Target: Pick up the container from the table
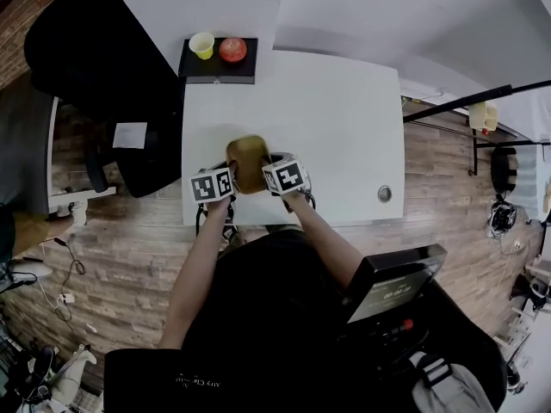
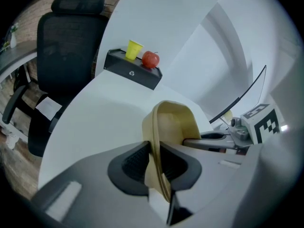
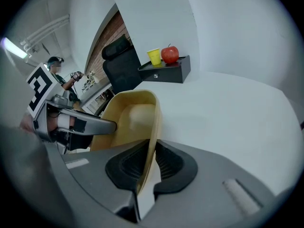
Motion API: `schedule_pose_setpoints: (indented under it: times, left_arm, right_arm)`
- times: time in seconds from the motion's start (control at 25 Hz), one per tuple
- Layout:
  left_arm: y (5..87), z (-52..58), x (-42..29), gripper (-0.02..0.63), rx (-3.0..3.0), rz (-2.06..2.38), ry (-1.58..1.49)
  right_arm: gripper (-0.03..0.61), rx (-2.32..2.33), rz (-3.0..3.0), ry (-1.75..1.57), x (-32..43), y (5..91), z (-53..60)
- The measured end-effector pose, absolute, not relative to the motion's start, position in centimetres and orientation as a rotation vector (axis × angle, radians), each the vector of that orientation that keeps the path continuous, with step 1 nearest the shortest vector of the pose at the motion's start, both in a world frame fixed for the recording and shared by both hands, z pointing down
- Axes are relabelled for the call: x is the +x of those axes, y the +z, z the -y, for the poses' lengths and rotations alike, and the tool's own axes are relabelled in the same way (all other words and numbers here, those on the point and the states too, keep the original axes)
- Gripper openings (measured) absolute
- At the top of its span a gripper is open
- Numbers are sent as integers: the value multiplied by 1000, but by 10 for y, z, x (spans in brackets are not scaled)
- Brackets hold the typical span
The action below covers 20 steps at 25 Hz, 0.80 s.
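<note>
Clamping container; sides hidden behind hand-held grippers

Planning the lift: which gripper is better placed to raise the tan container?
Neither clearly: the left gripper and the right gripper each clamp an opposite wall of the container, so lifting with both together looks safest.

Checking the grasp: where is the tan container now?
Head view centre: the tan container is at the white table's near edge, clamped by the left gripper and right gripper.
</note>
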State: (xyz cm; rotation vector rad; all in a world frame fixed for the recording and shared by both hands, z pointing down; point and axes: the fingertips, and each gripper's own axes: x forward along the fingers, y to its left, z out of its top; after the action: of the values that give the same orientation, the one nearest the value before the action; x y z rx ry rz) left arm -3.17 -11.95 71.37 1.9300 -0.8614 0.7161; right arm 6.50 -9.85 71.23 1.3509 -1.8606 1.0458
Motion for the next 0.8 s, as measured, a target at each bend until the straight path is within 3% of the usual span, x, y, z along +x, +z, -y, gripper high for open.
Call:
schedule_pose_setpoints:
  times: [0.8]
  left_arm:
    - [689, 126, -16, 47, 2012, 807, 696]
  right_arm:
    - [46, 1478, 1847, 1054, 80, 688, 97]
